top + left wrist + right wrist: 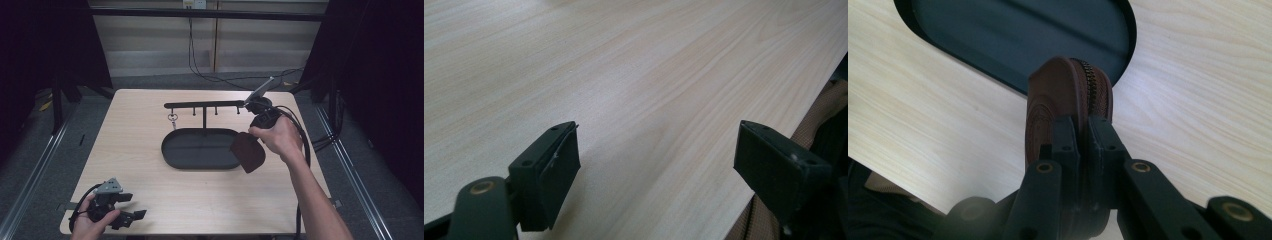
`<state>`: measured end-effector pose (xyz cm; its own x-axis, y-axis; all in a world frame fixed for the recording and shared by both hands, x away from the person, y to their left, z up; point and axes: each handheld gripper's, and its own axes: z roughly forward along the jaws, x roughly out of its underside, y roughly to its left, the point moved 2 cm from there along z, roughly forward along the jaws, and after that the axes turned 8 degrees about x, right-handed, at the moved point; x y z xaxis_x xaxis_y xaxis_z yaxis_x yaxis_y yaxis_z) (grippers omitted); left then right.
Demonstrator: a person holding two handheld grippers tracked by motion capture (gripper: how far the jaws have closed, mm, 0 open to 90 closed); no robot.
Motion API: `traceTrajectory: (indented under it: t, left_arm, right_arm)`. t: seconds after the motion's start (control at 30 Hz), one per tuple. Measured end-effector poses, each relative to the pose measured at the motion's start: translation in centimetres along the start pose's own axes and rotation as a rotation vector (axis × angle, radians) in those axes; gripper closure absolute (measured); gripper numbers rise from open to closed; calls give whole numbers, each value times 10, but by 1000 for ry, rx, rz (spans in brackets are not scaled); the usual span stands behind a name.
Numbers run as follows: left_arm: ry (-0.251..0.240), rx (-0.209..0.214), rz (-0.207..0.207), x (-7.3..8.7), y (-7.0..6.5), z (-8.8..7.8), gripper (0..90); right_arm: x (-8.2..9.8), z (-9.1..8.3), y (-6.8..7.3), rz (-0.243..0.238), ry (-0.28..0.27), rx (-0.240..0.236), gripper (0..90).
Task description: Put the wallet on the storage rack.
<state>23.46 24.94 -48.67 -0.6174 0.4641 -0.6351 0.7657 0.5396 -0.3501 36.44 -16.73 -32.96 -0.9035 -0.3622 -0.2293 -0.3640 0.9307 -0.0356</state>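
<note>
**Brown zip pouch hanging off the right end of the tray**

So the brown pouch is pinched in the right gripper, jaws squeezed tight on its upper edge. It hangs just off the right end of the black oval tray, overlapping the tray's rim a bit in the high view. Its long axis runs roughly top to bottom, tilted slightly, with the rounded bottom pointing down toward the table and toward the person's side. In the right gripper view the pouch sits edge-on, with the zipper running along its top curve and the tray rim right behind it.

Room-wise: right of the tray there's a strip of bare wood before the table's right edge, and lots of open surface on the near side of the tray. Behind the tray stands a black hook rack, with a small key ring dangling from it.

The left gripper rests way off from the tray at the near left corner, jaws spread wide with nothing between them, close to the table edge.
</note>
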Motion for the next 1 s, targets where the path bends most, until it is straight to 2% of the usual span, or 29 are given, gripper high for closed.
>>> traceTrajectory:
  t: [0.43, 0.5, 0.67, 1.0]
  left_arm:
    - [3, 3, 2, 0, 0, 0, 182]
    - [1, 3, -1, 1, 0, 0, 182]
    - [0, 0, -2, 0, 0, 0, 182]
    - [2, 0, 5, 0, -1, 0, 182]
  right_arm:
    - [-13, 6, -4, 52, -51, -34, 839]
    - [-14, 7, -5, 60, -57, -51, 839]
    - [-17, 8, -8, 102, -104, -75, 840]
    - [-22, 25, -20, 171, -138, -134, 841]
